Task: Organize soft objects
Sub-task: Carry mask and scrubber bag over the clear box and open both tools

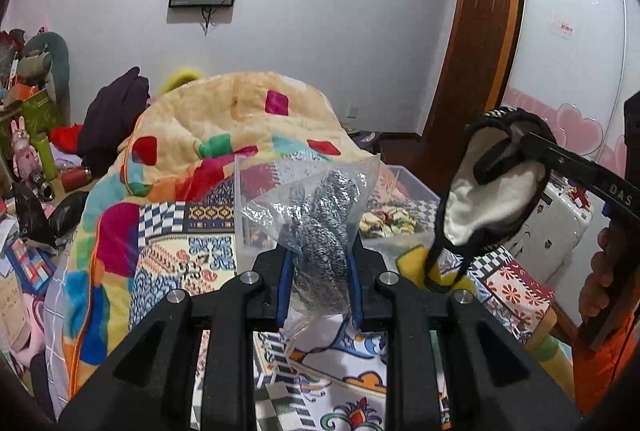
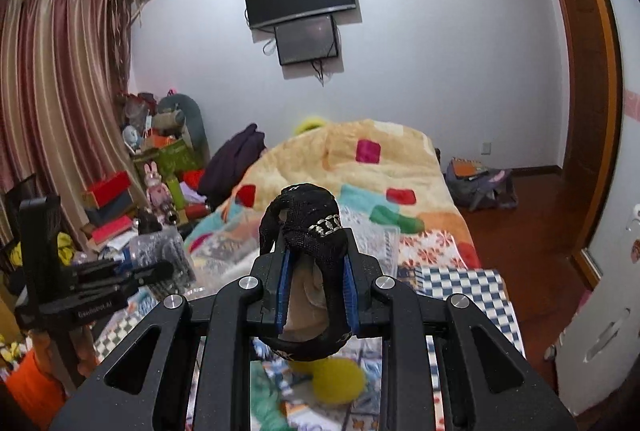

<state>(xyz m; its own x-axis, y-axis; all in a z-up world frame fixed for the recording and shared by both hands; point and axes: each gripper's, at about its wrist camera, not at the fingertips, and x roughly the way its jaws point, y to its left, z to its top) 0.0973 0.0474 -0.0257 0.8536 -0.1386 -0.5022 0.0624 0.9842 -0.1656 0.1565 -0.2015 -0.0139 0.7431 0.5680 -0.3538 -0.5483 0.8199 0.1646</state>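
My left gripper point(image 1: 320, 263) is shut on a clear plastic bag point(image 1: 312, 199) holding a grey-and-white knitted item, raised above the bed. My right gripper point(image 2: 316, 271) is shut on a black padded garment with a white lining point(image 2: 308, 227); in the left wrist view the same garment point(image 1: 492, 187) hangs from the right gripper's fingers point(image 1: 560, 159) at the right, its straps dangling. The left gripper also shows at the left of the right wrist view point(image 2: 132, 271). A yellow soft object point(image 2: 336, 379) lies on the bed below the right gripper.
A colourful patterned quilt point(image 1: 224, 135) is heaped on the bed. A clear plastic bin point(image 1: 400, 199) with fabric inside sits behind the bag. Cluttered boxes and toys point(image 2: 152, 183) stand at the left. A wooden wardrobe point(image 1: 472, 43) is at the right.
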